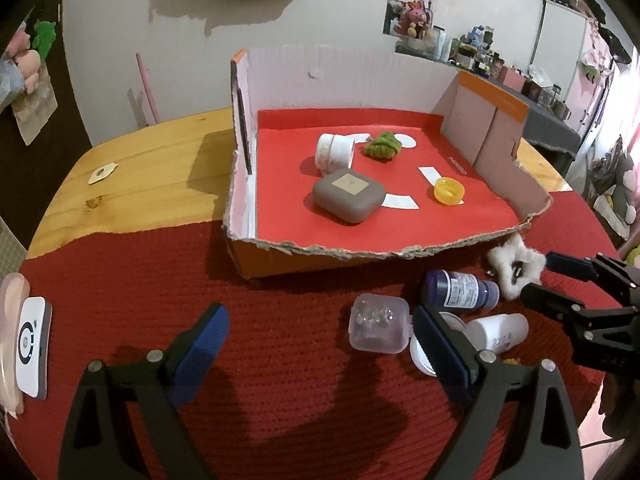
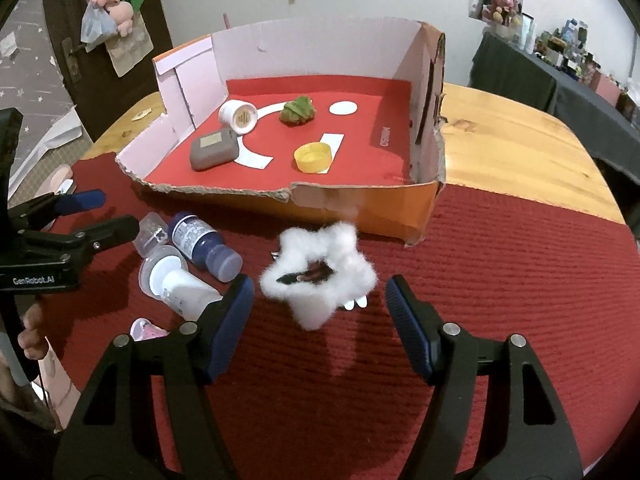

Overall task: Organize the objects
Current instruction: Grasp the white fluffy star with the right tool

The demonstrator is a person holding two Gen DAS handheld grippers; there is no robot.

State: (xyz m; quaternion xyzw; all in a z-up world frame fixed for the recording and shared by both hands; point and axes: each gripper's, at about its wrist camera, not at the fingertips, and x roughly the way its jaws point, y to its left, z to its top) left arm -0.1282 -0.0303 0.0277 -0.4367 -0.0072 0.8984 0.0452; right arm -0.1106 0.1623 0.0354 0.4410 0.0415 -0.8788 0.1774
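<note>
In the left wrist view the left gripper (image 1: 320,340) hangs spread wide over the red mat (image 1: 280,300), nothing between its pads; the clear plastic case (image 1: 379,328) lies just inside its right finger, apparently touching it. Beyond that finger lie the dark blue bottle (image 1: 460,289) and the white bottle (image 1: 500,332) on their sides. Ahead of the tips stands the cardboard box (image 1: 400,250), holding a grey case (image 1: 349,196), a white jar (image 1: 335,151) on its side, a green crumpled thing (image 1: 382,145) and a yellow cap (image 1: 449,191). To the far right the right gripper (image 1: 536,276) brackets the white fluffy star clip (image 1: 516,270). In the right wrist view the right gripper (image 2: 320,294) stands partly open, pads clear of the star clip (image 2: 320,276), which sits between the fingertips, closer to the left one. The box (image 2: 360,204) stands beyond the tips. The bottles (image 2: 204,246) lie to the left, next to the left gripper (image 2: 104,214), whose jaws are apart.
</note>
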